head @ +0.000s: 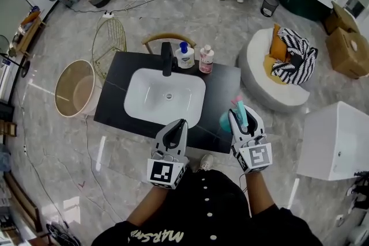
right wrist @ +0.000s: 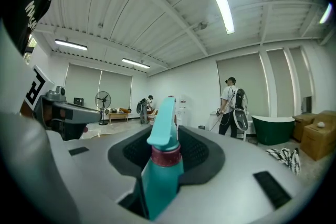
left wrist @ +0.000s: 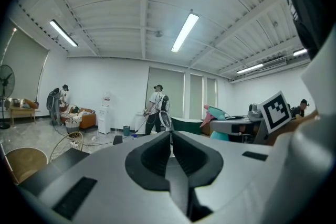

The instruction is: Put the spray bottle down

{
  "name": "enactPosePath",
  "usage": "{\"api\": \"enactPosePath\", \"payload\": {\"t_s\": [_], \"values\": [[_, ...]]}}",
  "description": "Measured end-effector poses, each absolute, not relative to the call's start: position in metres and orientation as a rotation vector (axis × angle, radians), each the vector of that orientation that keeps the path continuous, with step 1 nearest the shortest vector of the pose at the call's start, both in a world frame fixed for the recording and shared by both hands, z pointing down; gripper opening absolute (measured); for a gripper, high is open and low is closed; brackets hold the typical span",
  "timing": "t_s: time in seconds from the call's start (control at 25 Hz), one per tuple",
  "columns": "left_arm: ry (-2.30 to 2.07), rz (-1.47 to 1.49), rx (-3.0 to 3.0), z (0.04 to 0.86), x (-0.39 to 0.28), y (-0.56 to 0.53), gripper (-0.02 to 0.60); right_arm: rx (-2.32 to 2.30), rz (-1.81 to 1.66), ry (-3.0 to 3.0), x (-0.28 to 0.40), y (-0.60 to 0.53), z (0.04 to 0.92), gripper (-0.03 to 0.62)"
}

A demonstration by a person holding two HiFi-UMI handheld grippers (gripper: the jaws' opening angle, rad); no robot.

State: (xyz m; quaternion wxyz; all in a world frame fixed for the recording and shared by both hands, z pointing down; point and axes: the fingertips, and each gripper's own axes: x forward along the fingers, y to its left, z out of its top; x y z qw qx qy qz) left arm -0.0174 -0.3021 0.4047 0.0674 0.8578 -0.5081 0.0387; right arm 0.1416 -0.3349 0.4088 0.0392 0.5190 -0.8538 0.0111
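Note:
A teal spray bottle (head: 226,120) with a red collar stands upright between the jaws of my right gripper (head: 241,115), which is shut on it. It hangs over the front right corner of the black counter (head: 112,106). In the right gripper view the spray bottle (right wrist: 161,173) fills the gap between the pads, its trigger head pointing up. My left gripper (head: 179,124) hovers over the counter's front edge, just before the white sink (head: 164,95). In the left gripper view the left gripper (left wrist: 170,136) has its jaws together with nothing between them.
A black faucet (head: 166,59), a blue-pump soap bottle (head: 184,56) and a pink bottle (head: 206,60) stand behind the sink. A beige bin (head: 75,89) and wire basket (head: 109,40) sit left of the counter. A white pouf (head: 277,95) and white box (head: 337,141) lie to the right.

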Motion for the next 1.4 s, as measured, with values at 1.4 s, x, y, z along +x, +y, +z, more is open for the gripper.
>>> {"api": "enactPosePath", "payload": {"t_s": [1.4], "values": [[-1.291, 0.317, 2.425, 0.516, -0.034, -0.327, 0.021, 1.451, 0.083, -2.559, 0.080, -0.453, 0.593, 0.129]]}}
